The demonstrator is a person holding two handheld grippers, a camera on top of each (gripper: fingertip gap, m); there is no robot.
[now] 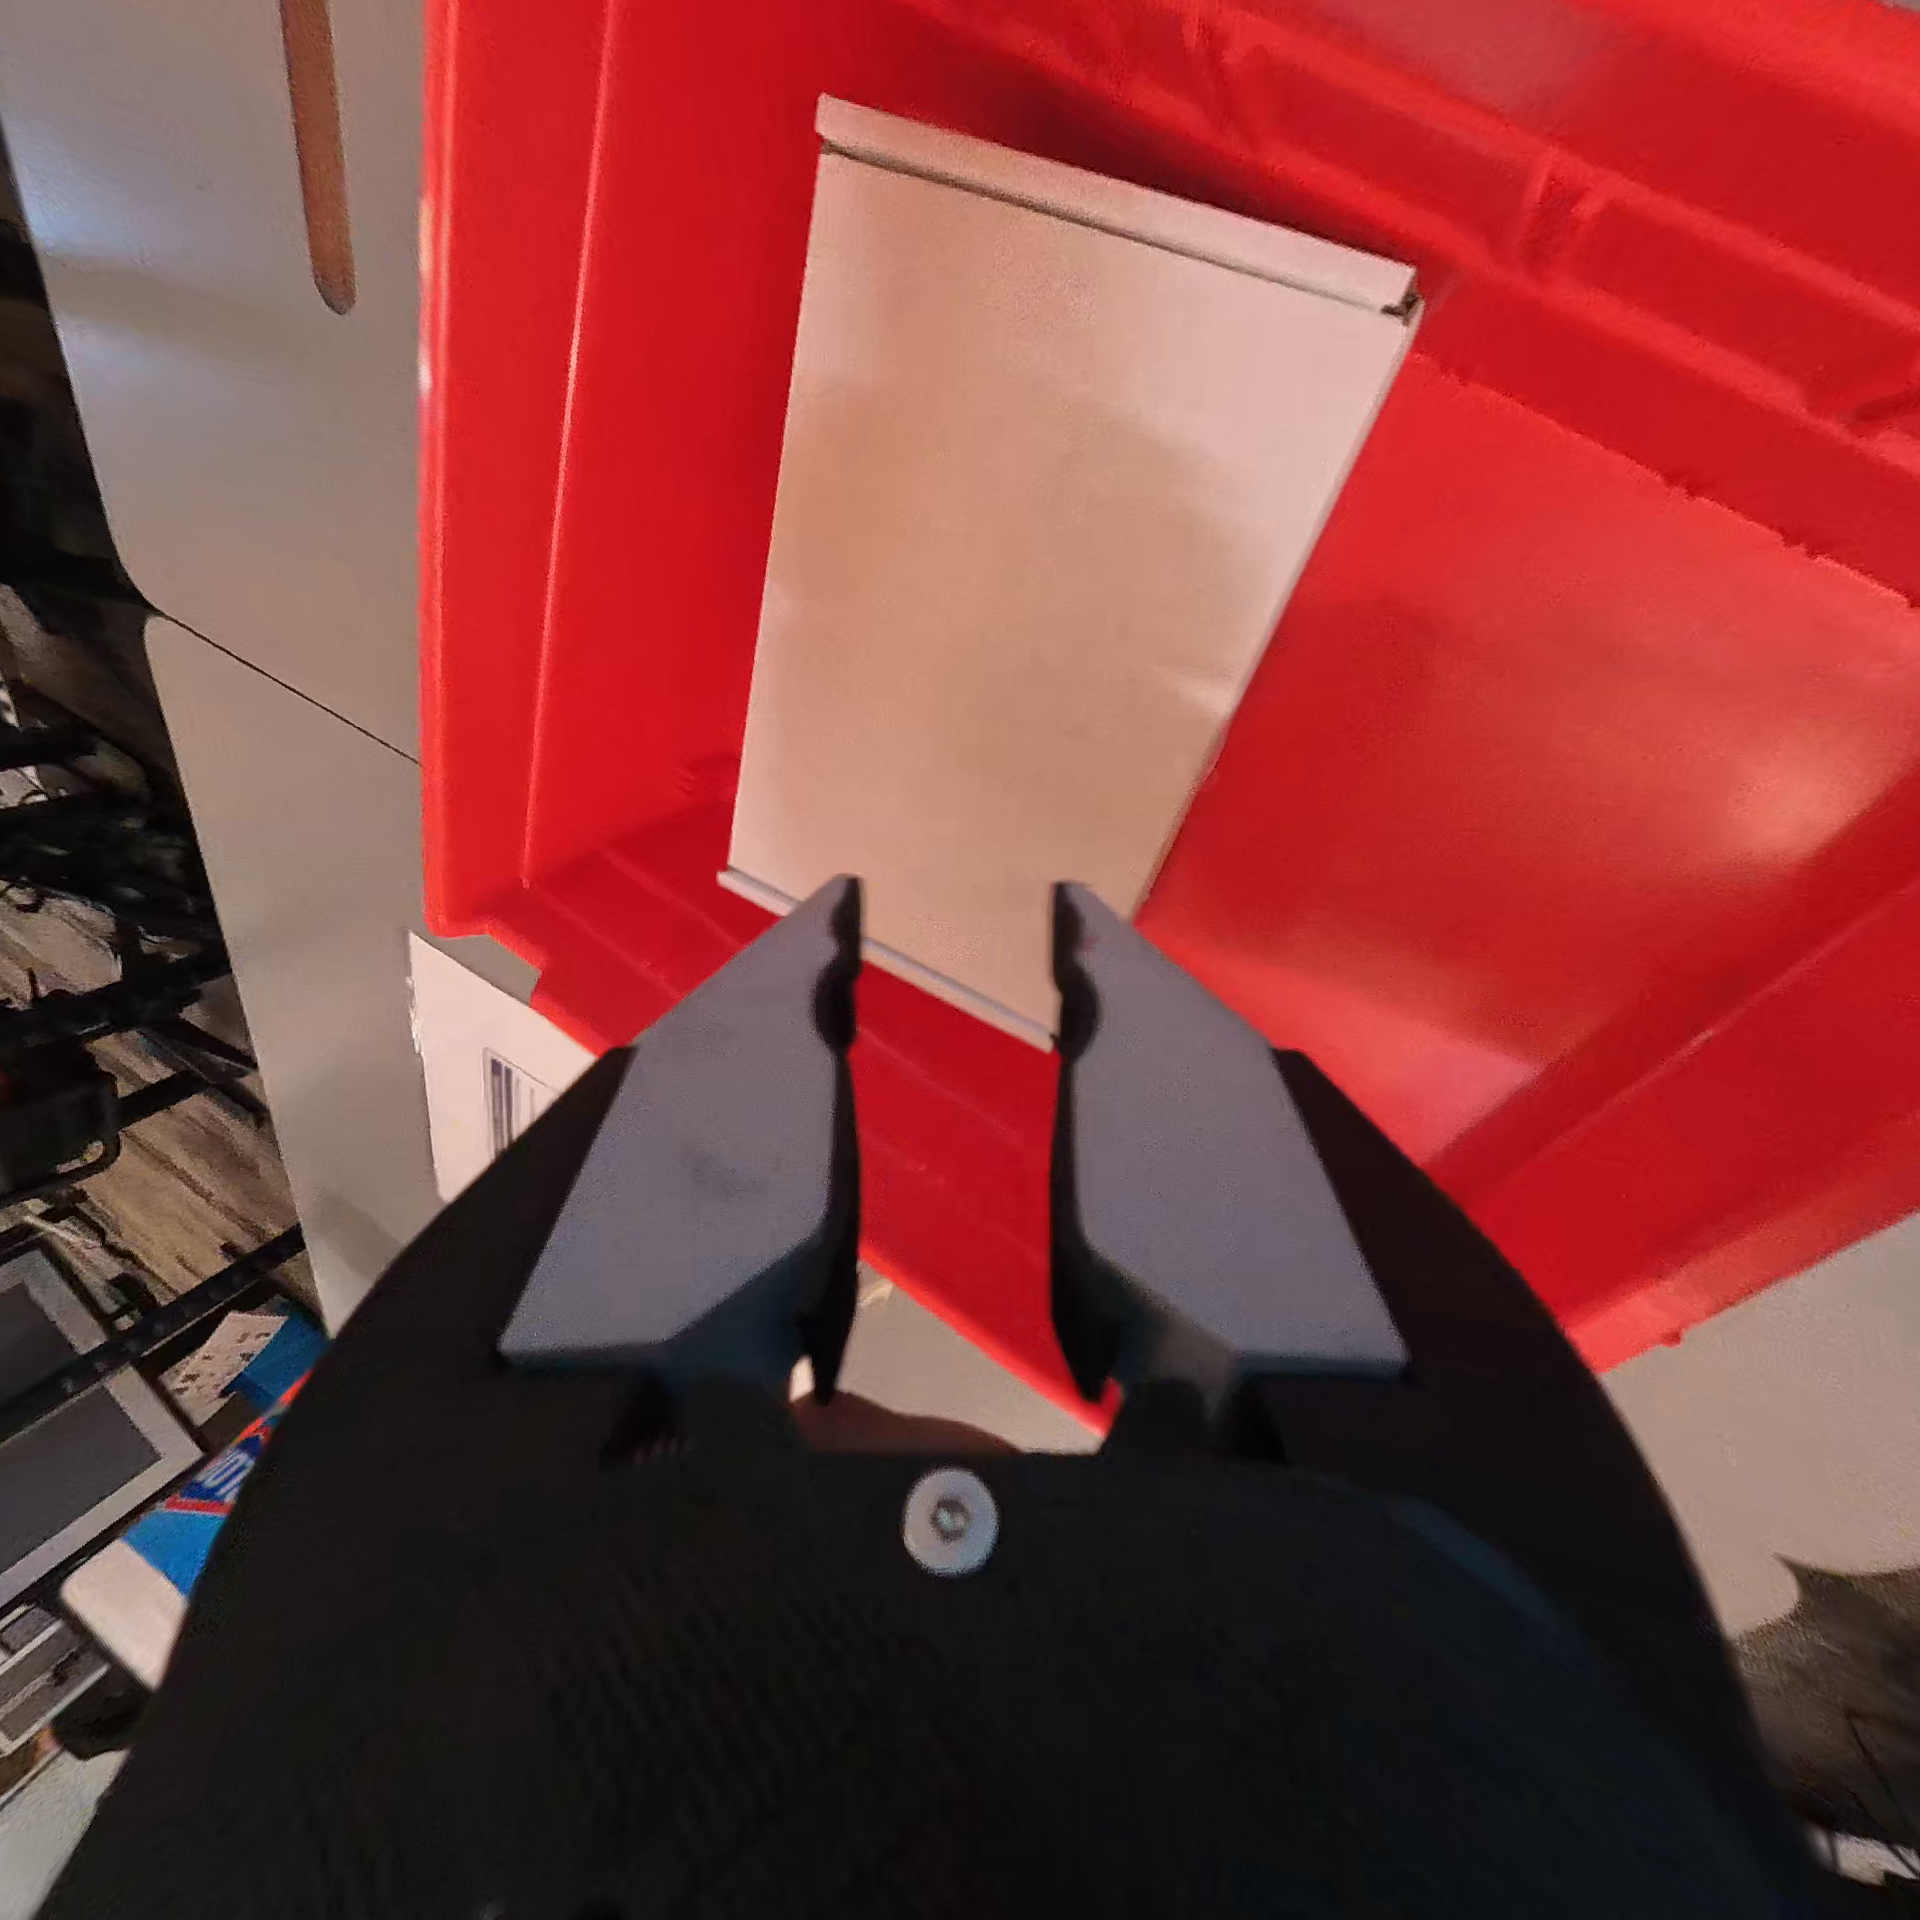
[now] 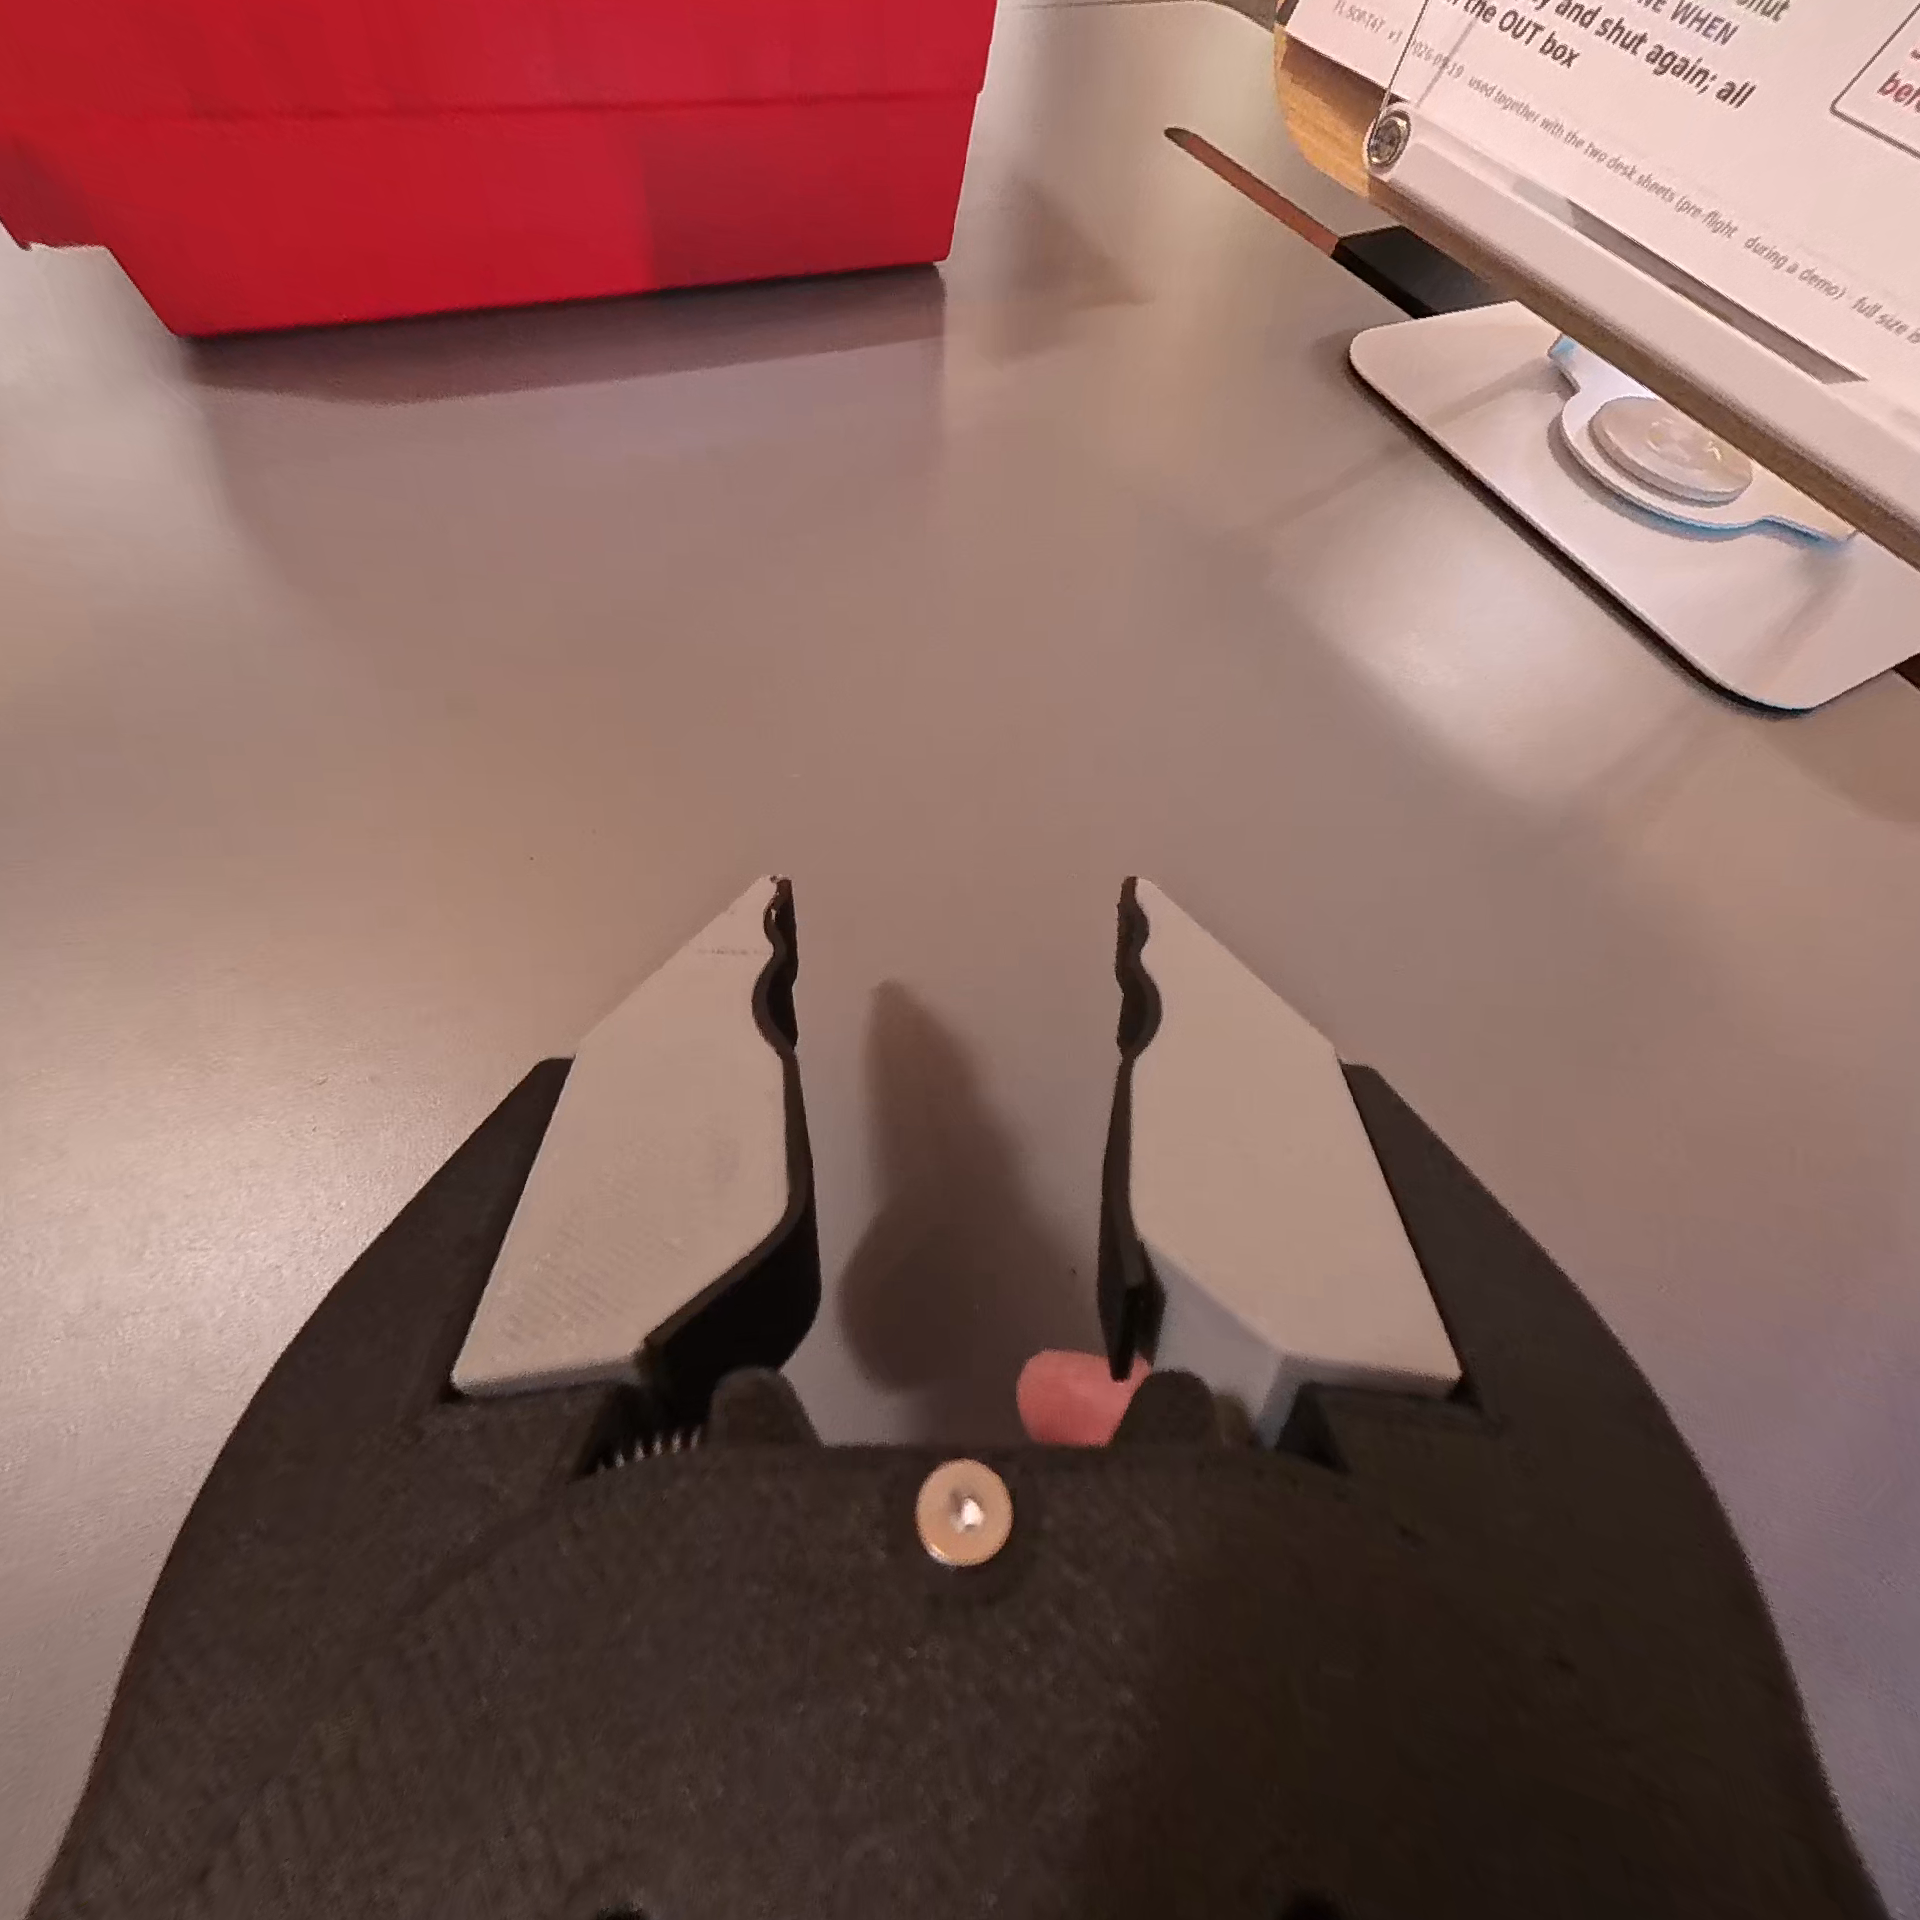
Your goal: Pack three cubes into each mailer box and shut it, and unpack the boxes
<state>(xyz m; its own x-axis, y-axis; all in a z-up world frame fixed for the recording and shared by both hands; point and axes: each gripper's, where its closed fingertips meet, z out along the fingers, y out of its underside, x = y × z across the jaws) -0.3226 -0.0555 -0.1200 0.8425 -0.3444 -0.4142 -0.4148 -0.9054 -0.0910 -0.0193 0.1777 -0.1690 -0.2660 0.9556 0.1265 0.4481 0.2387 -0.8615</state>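
A shut white mailer box (image 1: 1039,540) lies flat inside a red plastic bin (image 1: 1507,727). My left gripper (image 1: 956,914) is open and empty, above the bin, with its fingertips over the box's near edge. My right gripper (image 2: 956,914) is open and empty, low over the bare grey table (image 2: 727,623). The red bin's outer wall (image 2: 520,156) shows at the far left in the right wrist view. No cubes are in sight.
A white stand (image 2: 1621,499) holding a printed sheet (image 2: 1662,156) stands at the right on the table. A white labelled paper (image 1: 488,1060) lies by the bin's near left corner. Past the table's left edge (image 1: 208,727) are floor clutter and cables (image 1: 94,1039). One gripper's finger ends stand about 40 cm off the other's.
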